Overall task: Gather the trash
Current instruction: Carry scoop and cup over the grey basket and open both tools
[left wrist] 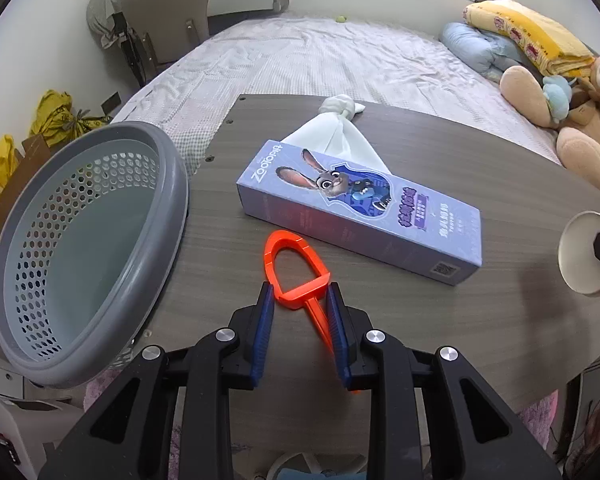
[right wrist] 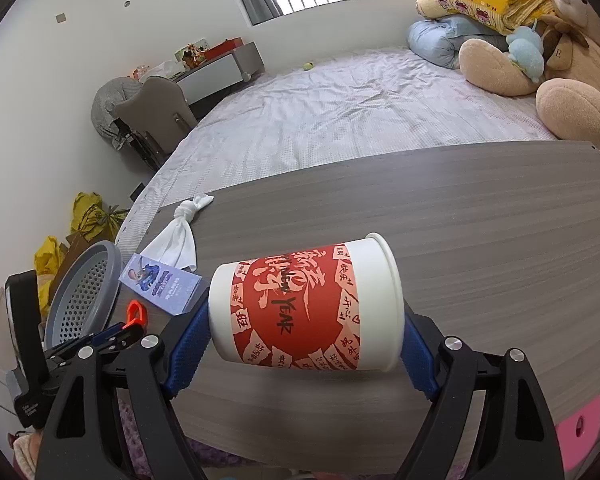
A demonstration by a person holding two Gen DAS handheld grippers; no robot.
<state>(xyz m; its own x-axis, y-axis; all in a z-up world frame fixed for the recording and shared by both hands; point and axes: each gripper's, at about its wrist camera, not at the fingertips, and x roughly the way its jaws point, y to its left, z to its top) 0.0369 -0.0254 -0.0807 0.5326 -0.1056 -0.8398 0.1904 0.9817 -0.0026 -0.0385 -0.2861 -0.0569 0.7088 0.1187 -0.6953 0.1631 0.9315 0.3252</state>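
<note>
Right hand-held gripper (right wrist: 306,316) clamped on sideways red-and-white paper cup (right wrist: 306,306), left hand-held gripper (left wrist: 300,300) pinching orange plastic clip (left wrist: 294,270), grey perforated plastic basket (left wrist: 88,248) tilted beside grey wood-grain counter (left wrist: 460,312).

Left wrist view looking close along fingers across table (left wrist: 440,152) toward bed (left wrist: 320,52), bin (left wrist: 80,248) at left edge. Right wrist view facing likewise, farther right. Both sharing box (left wrist: 360,208), bin, bed.
</note>
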